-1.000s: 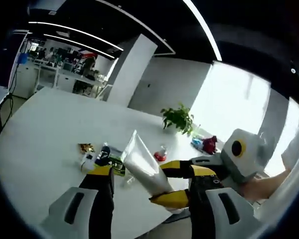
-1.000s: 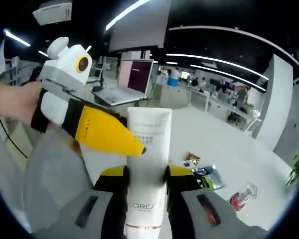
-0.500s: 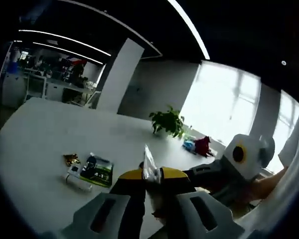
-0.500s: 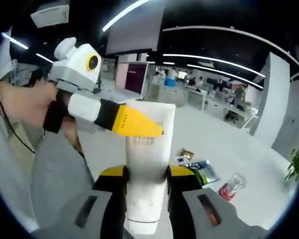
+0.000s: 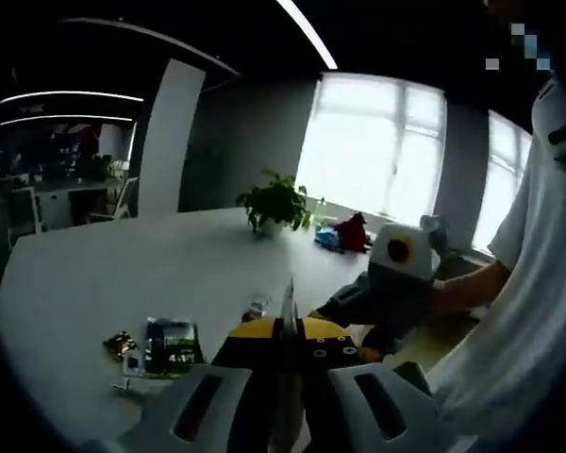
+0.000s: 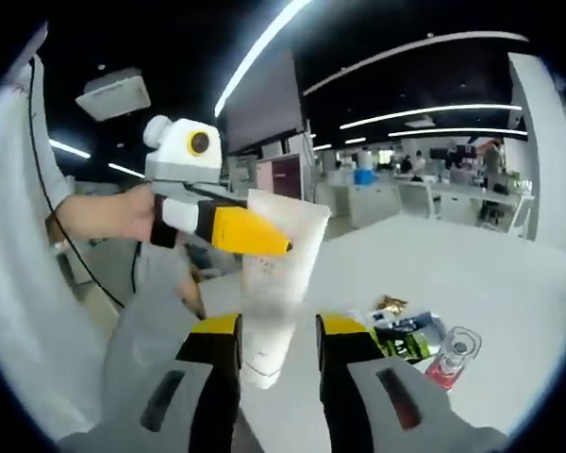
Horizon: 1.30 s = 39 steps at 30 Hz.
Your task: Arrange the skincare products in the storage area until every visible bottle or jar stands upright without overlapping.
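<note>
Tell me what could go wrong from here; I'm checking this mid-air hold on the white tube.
1. The left gripper pinches the white tube only at its thin flat end, while the right gripper jaws look apart from it. The tube could swing or slip out.
2. The tube hangs tilted near the table edge, so a drop might land off it.
3. Setting it down carelessly could knock the small glass bottle.
</note>
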Tool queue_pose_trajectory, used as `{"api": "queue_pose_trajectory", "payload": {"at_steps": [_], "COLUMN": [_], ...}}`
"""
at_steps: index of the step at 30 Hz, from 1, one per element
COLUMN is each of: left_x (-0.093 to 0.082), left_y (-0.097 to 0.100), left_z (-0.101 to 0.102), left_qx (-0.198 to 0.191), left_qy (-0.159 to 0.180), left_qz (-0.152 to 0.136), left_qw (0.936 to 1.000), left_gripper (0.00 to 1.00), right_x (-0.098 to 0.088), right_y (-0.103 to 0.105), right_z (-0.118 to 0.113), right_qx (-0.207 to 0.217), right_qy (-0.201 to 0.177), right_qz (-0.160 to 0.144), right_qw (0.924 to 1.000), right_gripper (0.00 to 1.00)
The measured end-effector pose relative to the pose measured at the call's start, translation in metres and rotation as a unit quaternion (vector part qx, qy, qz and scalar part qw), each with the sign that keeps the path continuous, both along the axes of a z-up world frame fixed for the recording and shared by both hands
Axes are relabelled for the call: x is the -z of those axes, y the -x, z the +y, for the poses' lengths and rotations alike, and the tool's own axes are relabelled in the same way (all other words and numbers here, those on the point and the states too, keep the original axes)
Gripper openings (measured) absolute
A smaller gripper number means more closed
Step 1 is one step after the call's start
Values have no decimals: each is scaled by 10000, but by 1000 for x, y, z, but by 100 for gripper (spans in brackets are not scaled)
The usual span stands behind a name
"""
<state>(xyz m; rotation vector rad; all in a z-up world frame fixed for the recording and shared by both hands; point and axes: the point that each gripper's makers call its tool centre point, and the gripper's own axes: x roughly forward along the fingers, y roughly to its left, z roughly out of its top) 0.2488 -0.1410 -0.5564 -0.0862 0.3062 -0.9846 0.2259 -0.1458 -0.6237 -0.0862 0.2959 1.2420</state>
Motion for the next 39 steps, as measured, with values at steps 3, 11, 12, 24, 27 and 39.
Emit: {"api": "queue_pose_trajectory", "payload": {"at_steps": [3,11,12,24,27,39], "left_x": [-9,-17,-13,85,100,113], "left_y": [4,23,25,23,19,-3], "left_z": [-11,-46,-47,-64,-66,-61], "left_qx": [474,1383,1451,1941,2040,2107], "left_qy": [-200,-125,-149,-1245,-1237,-1074], "left_qz": [-266,-540,-528,-175,-33,158], "left_qw": [9983,9888,9879,9729,9711,9715], "left_gripper": [1,2,2,3,4,4], "right_x": [0,-5,0,93,108,123], "right_y": [11,6,6,-6,-7,-31], "right_z": [3,3,1,-15,-21,-33], "right_qx": [-427,-880,-1006,-940,-917,-810], "right_qy": [-123,-285,-121,1449,1628,2016], "right_qz": [132,-72,-178,-456,-361,-296], "right_qw": [9989,9957,9947,9839,9817,9757], "right_gripper": [40,24,24,20,20,20]}}
